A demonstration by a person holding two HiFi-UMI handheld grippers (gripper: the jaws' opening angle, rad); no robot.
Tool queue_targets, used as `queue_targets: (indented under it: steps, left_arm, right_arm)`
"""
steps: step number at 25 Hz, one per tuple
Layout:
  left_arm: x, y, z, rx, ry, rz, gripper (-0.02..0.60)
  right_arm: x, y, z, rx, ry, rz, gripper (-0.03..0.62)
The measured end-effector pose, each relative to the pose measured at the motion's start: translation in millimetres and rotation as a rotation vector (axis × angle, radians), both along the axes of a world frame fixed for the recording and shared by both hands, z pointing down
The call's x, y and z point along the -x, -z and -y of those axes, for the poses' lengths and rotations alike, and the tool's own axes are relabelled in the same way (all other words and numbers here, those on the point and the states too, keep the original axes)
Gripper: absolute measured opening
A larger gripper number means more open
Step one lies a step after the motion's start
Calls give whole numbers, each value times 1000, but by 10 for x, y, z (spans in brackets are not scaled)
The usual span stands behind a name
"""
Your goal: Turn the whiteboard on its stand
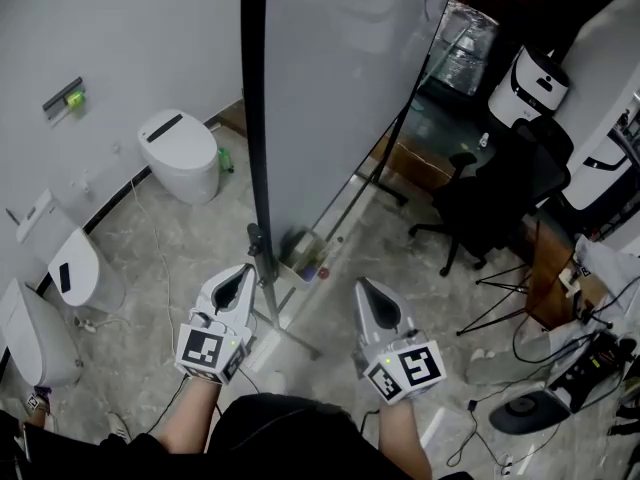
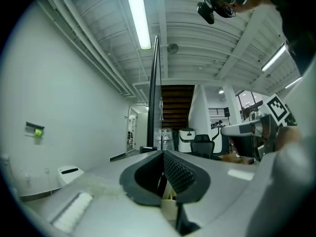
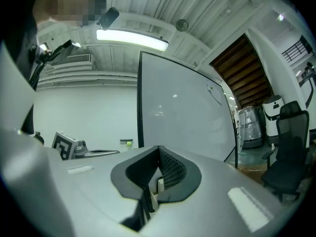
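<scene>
The whiteboard (image 1: 340, 88) stands upright on its stand (image 1: 268, 298). Its pale face is turned to the right and its black side edge (image 1: 254, 98) faces me. My left gripper (image 1: 243, 274) is shut with nothing in it, its tip just left of the stand's post, low by the board's bottom corner; I cannot tell whether it touches. My right gripper (image 1: 364, 288) is also shut and holds nothing, hanging in front of the board's face. The left gripper view looks along the board's edge (image 2: 155, 93) past the left gripper (image 2: 162, 154). The right gripper view shows the board's face (image 3: 182, 107) beyond the right gripper (image 3: 159, 149).
White toilets (image 1: 182, 154) (image 1: 82, 268) stand along the wall at the left. A small tray (image 1: 300, 253) sits at the board's foot. To the right are a black office chair (image 1: 490, 203), a tripod (image 1: 505, 303), white machines (image 1: 530, 83) and cables on the floor.
</scene>
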State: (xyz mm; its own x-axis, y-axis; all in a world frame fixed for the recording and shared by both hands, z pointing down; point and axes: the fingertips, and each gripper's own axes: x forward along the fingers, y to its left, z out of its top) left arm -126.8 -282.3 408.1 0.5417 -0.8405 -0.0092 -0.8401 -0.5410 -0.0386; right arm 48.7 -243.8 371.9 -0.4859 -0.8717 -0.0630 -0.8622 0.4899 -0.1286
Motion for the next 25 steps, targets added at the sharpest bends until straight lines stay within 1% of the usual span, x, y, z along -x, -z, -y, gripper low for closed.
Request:
queue_targets:
  steps: [3, 6, 8, 9, 11, 12, 15, 22, 25]
  left_arm:
    - [32, 24, 102, -14, -34, -2, 3]
    - [80, 79, 203, -23, -51, -15, 8]
    - [162, 60, 251, -27, -61, -1, 35]
    - [199, 51, 267, -22, -64, -3, 37]
    - [226, 49, 298, -13, -72, -15, 60]
    - [216, 46, 317, -17, -81, -8, 71]
    - [166, 31, 389, -30, -99, 24, 125]
    - [48, -49, 561, -10, -79, 61, 304]
    - [-31, -155, 630, 20, -67, 74, 338]
  right_arm:
    - [59, 0, 111, -1, -20, 0, 8]
    - [137, 5, 215, -2, -35, -1, 8]
    - [240, 5, 257, -2, -41, -1, 8]
    - [298, 12, 267, -4, -42, 0, 8]
    - [383, 39, 273, -12, -43, 7, 8]
    - [405, 53, 273, -16, -43, 9, 8]
    - [432, 51, 293, -16, -40, 5, 8]
    - [369, 6, 380, 0, -36, -7, 8]
    - [338, -3, 414, 4, -24, -7, 8]
